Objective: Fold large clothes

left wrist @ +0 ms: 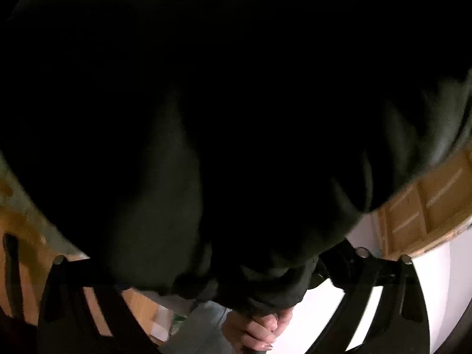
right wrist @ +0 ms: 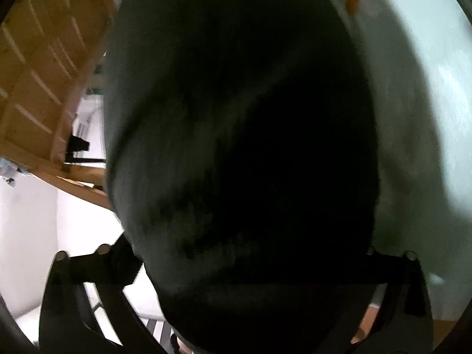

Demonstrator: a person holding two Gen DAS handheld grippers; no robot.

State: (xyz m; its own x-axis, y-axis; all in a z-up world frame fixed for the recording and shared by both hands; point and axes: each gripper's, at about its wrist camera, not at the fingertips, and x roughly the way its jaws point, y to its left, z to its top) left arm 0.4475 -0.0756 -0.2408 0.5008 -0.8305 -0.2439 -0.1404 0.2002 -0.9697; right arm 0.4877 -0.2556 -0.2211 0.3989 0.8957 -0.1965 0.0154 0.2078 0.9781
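A large dark garment (left wrist: 224,124) hangs close over the left wrist camera and fills most of that view. It drapes over my left gripper (left wrist: 233,271), whose black fingers (left wrist: 362,268) show only at their outer parts; the tips are hidden under the cloth. The same dark garment (right wrist: 242,153) covers the middle of the right wrist view and my right gripper (right wrist: 242,268), hiding its fingertips too. A person's hand (left wrist: 265,330) shows at the bottom of the left view, under the cloth.
A wooden panelled door (left wrist: 433,203) is at the right in the left view and also shows at the upper left of the right view (right wrist: 44,67). White walls (right wrist: 26,236) and a pale ceiling (right wrist: 427,103) surround it.
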